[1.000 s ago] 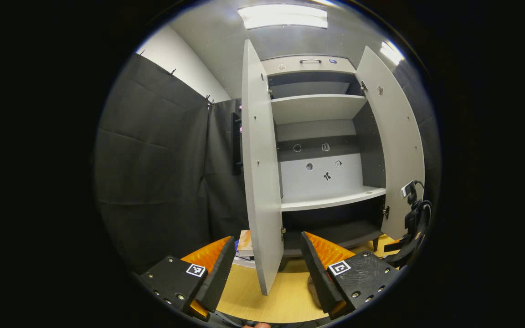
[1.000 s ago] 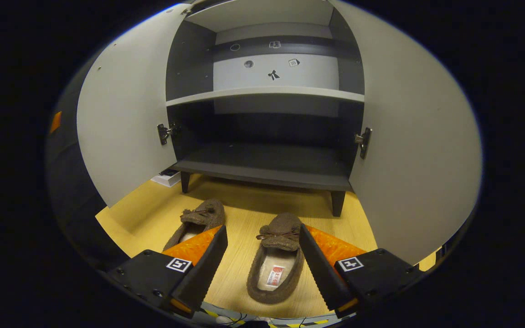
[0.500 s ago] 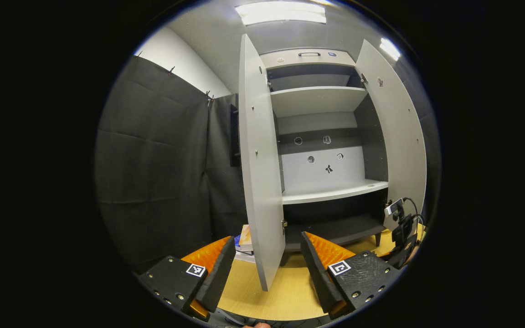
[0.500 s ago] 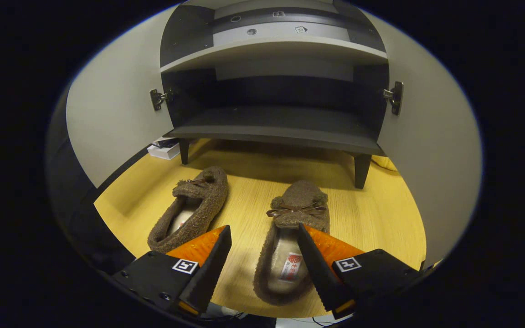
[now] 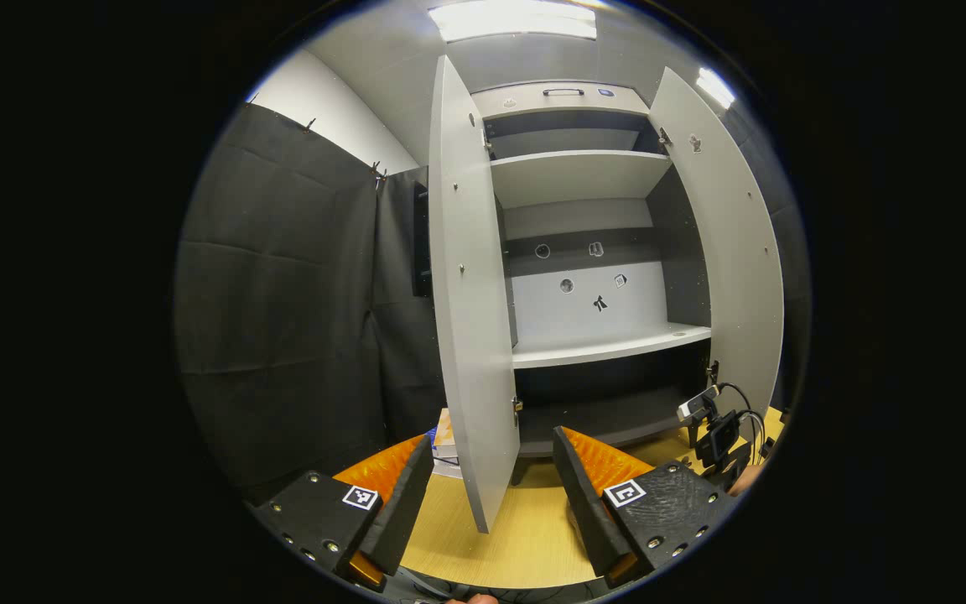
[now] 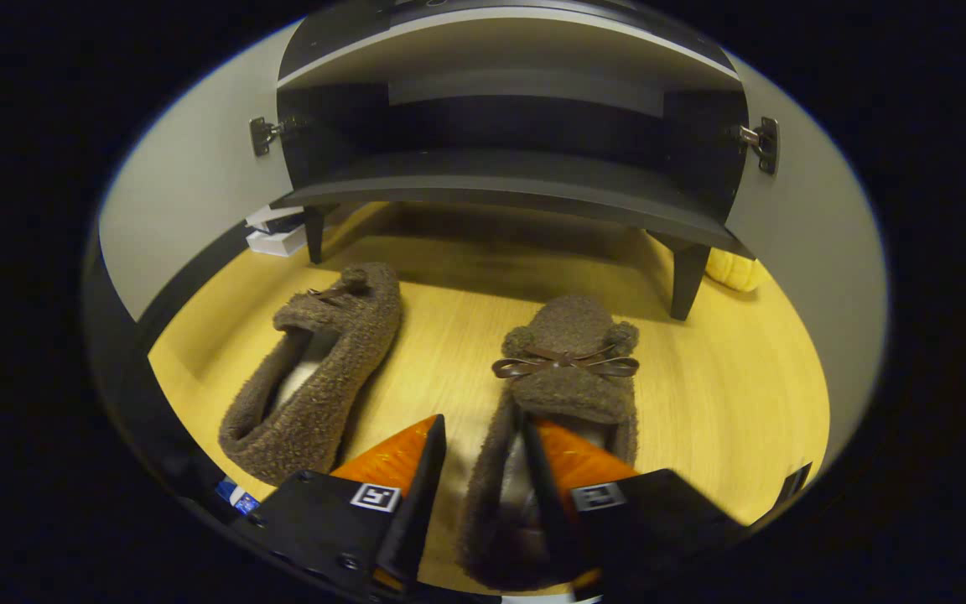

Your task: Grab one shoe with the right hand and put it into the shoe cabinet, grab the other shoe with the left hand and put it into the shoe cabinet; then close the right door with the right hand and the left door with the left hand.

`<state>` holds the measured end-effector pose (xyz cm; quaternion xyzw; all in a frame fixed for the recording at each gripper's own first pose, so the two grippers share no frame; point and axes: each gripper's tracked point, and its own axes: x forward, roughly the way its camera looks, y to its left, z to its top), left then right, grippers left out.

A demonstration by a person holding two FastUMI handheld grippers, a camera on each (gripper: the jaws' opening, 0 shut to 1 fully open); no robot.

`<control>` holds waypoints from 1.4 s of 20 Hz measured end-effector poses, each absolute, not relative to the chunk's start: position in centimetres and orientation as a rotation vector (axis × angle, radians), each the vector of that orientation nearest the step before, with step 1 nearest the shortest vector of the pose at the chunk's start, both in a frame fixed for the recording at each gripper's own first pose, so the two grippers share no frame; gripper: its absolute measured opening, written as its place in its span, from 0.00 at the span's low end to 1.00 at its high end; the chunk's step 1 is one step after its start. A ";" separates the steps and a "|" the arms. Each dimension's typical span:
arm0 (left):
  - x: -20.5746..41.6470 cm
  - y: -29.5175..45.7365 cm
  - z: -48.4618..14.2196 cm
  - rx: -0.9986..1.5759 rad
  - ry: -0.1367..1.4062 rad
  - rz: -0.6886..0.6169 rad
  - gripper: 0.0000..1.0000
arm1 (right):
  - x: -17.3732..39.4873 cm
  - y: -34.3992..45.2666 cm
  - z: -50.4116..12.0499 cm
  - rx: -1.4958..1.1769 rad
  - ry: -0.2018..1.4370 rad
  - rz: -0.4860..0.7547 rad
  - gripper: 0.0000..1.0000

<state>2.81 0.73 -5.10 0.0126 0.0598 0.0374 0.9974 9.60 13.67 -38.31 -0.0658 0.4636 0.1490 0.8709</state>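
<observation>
Two brown fuzzy shoes lie on the wooden floor before the open shoe cabinet. In the right gripper view, the right shoe has a bow, and the left shoe lies apart to its left. My right gripper straddles the right shoe's left side wall, one finger inside the shoe and one outside. Its jaws are narrowed, with a slit of floor still showing beside the outer finger. In the left gripper view, my left gripper stands open and empty, facing the edge of the cabinet's left door. The other gripper shows low at the right.
Both cabinet doors stand wide open; the right door reaches toward me. A stack of flat boxes lies on the floor left of the cabinet. A yellow object sits behind its right leg. Black cloth hangs at the left.
My right gripper has dropped toward the right shoe, and its jaws have narrowed around the shoe's side wall. The left gripper has drifted a little, still open.
</observation>
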 end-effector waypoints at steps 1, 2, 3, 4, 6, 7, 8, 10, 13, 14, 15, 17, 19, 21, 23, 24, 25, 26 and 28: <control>2.9 0.7 -5.2 0.023 0.123 0.071 0.78 | 9.3 13.7 -38.1 -0.139 0.976 0.310 0.41; 2.9 0.8 -5.3 0.021 0.126 0.070 0.78 | 9.3 13.9 -38.3 -0.140 0.982 0.313 0.25; 3.1 0.8 -5.5 0.019 0.128 0.067 0.79 | 9.2 13.9 -38.1 -0.140 0.987 0.318 0.25; 3.1 0.7 -5.5 0.016 0.129 0.064 0.78 | 9.1 13.5 -38.2 -0.149 0.994 0.321 0.25; 3.2 0.7 -5.5 0.011 0.128 0.054 0.78 | 9.1 13.3 -37.3 -0.104 0.999 0.279 0.00; 3.2 0.6 -5.5 0.010 0.125 0.048 0.78 | 9.4 13.3 -37.4 -0.092 0.992 0.273 0.02; 3.2 0.5 -5.3 0.008 0.122 0.038 0.78 | 9.4 13.2 -36.9 -0.082 0.982 0.272 0.02; 3.4 0.3 -5.4 0.010 0.114 0.019 0.78 | 9.6 13.0 -35.5 -0.051 0.953 0.273 0.02; 3.6 -0.1 -5.3 0.003 0.108 -0.006 0.78 | 9.9 12.7 -33.1 0.006 0.918 0.270 0.02; 3.7 -0.4 -5.3 -0.001 0.106 -0.014 0.79 | 10.1 12.7 -32.5 0.007 0.905 0.269 0.02; 3.7 -1.0 -5.2 -0.004 0.103 -0.022 0.79 | 10.1 12.7 -31.6 0.010 0.890 0.269 0.02; 3.3 -1.5 -5.0 -0.009 0.097 -0.035 0.78 | 10.3 12.7 -29.5 0.023 0.858 0.278 0.02; 3.2 -1.7 -5.1 -0.017 0.093 -0.048 0.78 | 10.6 12.9 -27.5 0.026 0.821 0.286 0.02; 3.3 -2.1 -4.9 -0.027 0.089 -0.062 0.78 | 10.9 13.0 -25.1 0.026 0.779 0.295 0.02; 3.3 -2.5 -4.8 -0.034 0.081 -0.074 0.78 | 11.4 13.1 -22.7 0.027 0.734 0.303 0.02; 3.4 -2.6 -4.7 -0.036 0.078 -0.081 0.78 | 11.6 13.0 -21.5 0.027 0.713 0.303 0.02; 3.4 -2.8 -4.7 -0.037 0.074 -0.087 0.78 | 12.0 13.0 -20.3 0.029 0.691 0.303 0.02; 3.5 -3.0 -4.7 -0.039 0.072 -0.092 0.78 | 12.3 12.9 -19.2 0.032 0.669 0.301 0.02; 3.5 -3.3 -4.6 -0.045 0.070 -0.102 0.78 | 13.1 12.7 -16.8 0.042 0.630 0.299 0.02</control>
